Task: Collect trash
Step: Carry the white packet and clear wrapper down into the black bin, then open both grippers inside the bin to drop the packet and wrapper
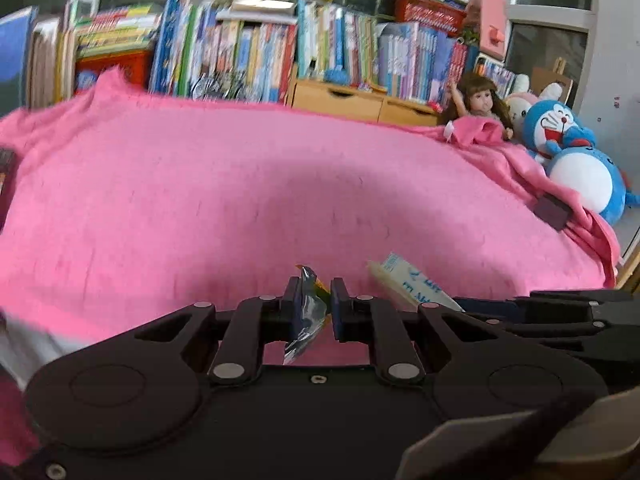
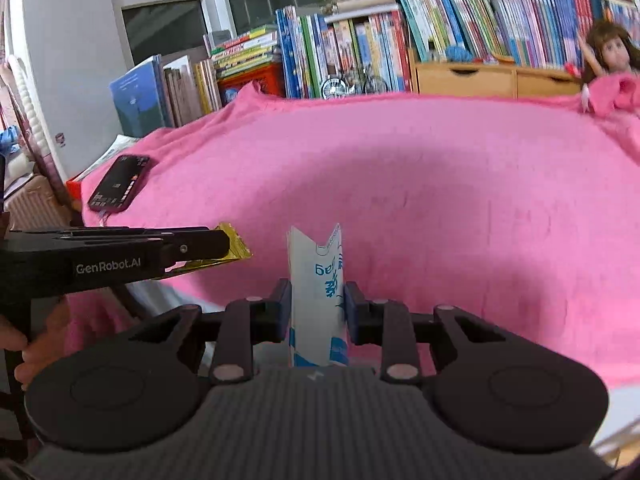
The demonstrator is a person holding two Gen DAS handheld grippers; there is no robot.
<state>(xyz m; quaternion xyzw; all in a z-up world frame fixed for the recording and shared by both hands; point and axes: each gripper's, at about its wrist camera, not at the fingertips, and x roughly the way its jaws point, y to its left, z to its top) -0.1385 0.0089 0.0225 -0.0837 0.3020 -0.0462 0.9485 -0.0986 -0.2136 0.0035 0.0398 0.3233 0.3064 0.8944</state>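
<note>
Already both pieces of trash are off the pink blanket [image 2: 460,200], the left gripper [image 1: 315,300] clamped on a crinkled foil wrapper [image 1: 308,312] and the right gripper [image 2: 316,304] on a white carton [image 2: 318,292], so carrying them to a bin, unseen here, comes next.

A child's bedroom at home: pink blanket [image 1: 240,184] on the bed, crowded picture books [image 1: 248,52], doll [image 1: 478,102], plush toys [image 1: 576,160].
</note>
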